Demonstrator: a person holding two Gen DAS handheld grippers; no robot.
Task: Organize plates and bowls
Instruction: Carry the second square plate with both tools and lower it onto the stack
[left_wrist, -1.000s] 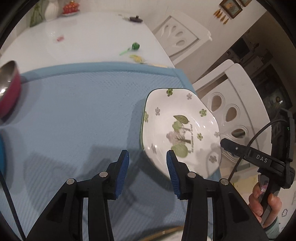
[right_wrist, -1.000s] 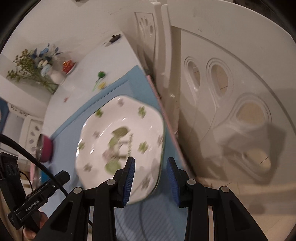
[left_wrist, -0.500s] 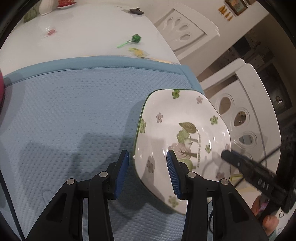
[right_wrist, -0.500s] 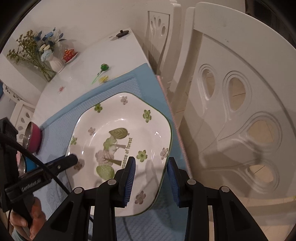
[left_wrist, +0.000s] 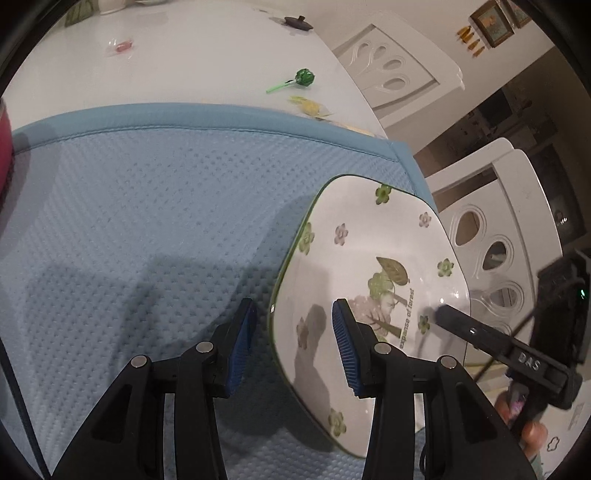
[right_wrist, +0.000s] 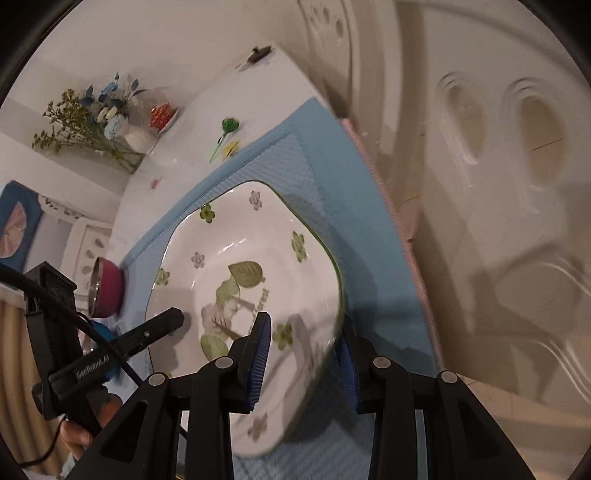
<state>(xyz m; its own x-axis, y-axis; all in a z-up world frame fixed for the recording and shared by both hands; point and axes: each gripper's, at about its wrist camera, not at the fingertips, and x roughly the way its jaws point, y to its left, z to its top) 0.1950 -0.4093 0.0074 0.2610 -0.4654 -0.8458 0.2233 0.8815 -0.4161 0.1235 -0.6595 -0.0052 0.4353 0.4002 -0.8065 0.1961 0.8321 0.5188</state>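
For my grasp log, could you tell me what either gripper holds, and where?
Neither gripper grips yet: both stand open astride the floral plate's rim, the left gripper and right gripper at opposite edges.

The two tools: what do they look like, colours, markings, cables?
Both are black angular plastic with silver pivot screws and ribbed blue pads on the fingers. The left tool reads "GenRobot.AI" in white on its side, seen from the right wrist view. The right tool reads "DAS" in the left wrist view. A black cable trails from each body. Bare fingers show on both handles; no sleeve visible.
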